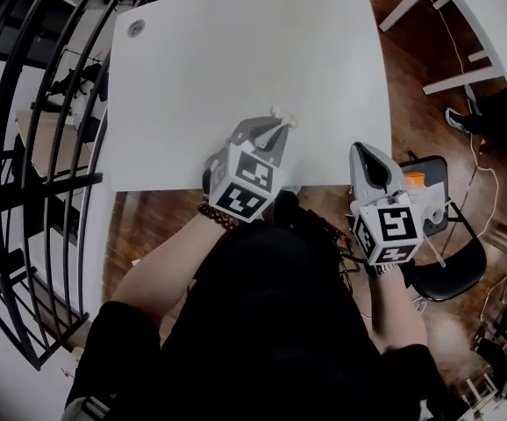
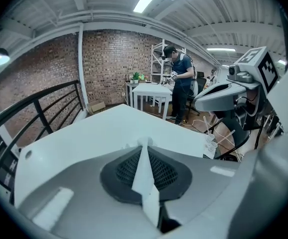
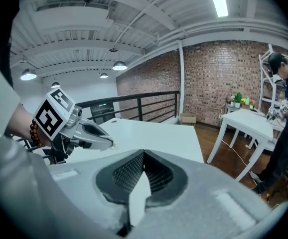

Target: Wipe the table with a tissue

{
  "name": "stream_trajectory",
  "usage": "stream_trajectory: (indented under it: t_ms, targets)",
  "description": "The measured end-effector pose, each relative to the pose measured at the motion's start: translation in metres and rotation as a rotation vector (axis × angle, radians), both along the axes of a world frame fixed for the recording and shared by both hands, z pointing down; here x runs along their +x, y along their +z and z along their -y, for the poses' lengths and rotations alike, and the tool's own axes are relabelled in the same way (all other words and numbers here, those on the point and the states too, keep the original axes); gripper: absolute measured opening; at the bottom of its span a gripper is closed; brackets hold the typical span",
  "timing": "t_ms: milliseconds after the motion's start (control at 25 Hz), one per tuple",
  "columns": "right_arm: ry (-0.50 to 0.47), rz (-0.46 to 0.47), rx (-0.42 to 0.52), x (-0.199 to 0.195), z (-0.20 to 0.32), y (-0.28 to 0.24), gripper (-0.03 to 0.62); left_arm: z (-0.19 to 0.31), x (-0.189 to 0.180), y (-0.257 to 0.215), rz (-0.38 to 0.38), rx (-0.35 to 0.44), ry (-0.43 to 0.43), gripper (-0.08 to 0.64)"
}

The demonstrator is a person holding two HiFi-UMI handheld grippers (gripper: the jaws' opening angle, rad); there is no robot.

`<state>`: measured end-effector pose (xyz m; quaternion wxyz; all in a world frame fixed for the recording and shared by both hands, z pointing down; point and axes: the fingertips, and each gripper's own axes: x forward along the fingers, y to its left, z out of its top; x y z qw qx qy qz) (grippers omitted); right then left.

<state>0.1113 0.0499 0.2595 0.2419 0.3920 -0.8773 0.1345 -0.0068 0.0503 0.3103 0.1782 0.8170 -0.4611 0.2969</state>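
Note:
The white table (image 1: 236, 60) fills the middle of the head view. My left gripper (image 1: 275, 130) hovers over its near edge, shut on a crumpled white tissue (image 1: 282, 115) that pokes out past the tips. In the left gripper view the tissue (image 2: 143, 173) runs as a thin white strip between the closed jaws of that gripper (image 2: 145, 146). My right gripper (image 1: 359, 150) sits beside the table's near right corner, shut, with nothing seen in it. The right gripper view shows its jaws (image 3: 144, 156) meeting, and the left gripper (image 3: 111, 144) off to the left.
A black railing (image 1: 52, 147) curves along the table's left side. A round grommet (image 1: 137, 28) marks the far left corner. A second white table (image 1: 473, 24) stands at the upper right, a black chair (image 1: 451, 261) near my right. A person (image 2: 181, 83) stands far off.

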Motion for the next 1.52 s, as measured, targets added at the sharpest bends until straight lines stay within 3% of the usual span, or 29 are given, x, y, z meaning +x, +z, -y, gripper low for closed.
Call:
stream_trajectory:
  t_ms: [840,1520]
  targets:
    - [-0.163,0.028,0.113,-0.086,-0.11,-0.046,-0.012,-0.124,-0.074,-0.046,-0.019,0.118,-0.159,0.021]
    - [-0.219,0.045,0.194,-0.12,-0.146,-0.073,-0.012,-0.161,-0.094,-0.077,-0.041,0.199,-0.202,0.021]
